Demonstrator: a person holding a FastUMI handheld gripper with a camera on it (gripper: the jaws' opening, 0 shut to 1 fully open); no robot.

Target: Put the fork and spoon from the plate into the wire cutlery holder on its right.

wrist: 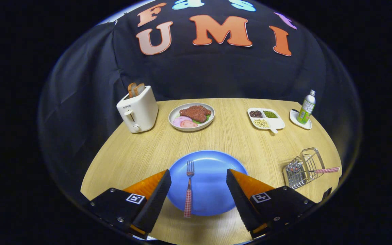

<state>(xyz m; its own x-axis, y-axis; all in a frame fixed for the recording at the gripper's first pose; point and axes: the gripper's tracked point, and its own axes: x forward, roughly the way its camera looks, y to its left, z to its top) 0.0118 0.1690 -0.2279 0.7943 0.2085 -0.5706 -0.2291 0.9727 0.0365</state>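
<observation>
A blue plate lies on the wooden table just ahead of my fingers. On its left half rests a fork with a red-checked handle, tines pointing away from me, handle end reaching past the plate's near rim. My gripper is open, hovering above the plate's near part, and the fork lies between the fingers, closer to the left one. To the right stands the wire cutlery holder, tipped toward me, with a red-checked handle sticking out of it to the right.
At the far side stand a white toaster with bread, a plate of meat and ham, a divided tray of beans and a green bottle on a small saucer. The table's right edge runs close to the holder.
</observation>
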